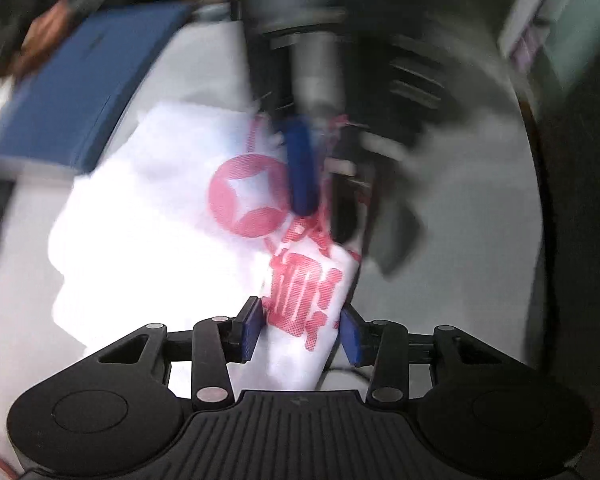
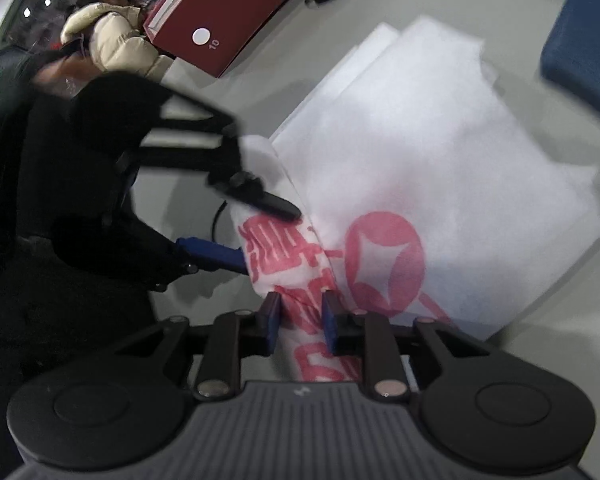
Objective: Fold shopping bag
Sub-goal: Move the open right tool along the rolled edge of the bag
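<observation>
Two grippers work one white shopping bag (image 1: pixel 148 208), which lies mostly flat on the pale table (image 1: pixel 460 208) ahead of both. Our left gripper (image 1: pixel 302 326) has a bunched, red-printed fold of the bag between its blue pads, which seem to pinch it, though blur leaves the contact unsure. Just right of it, our right gripper (image 2: pixel 302 322) has its pads closed on the same rolled edge of the bag (image 2: pixel 440 140). We judge the fabric light, soft and limp, prone to slump and slide, so we would take hold at the folded edge near the corners, not the loose middle.
</observation>
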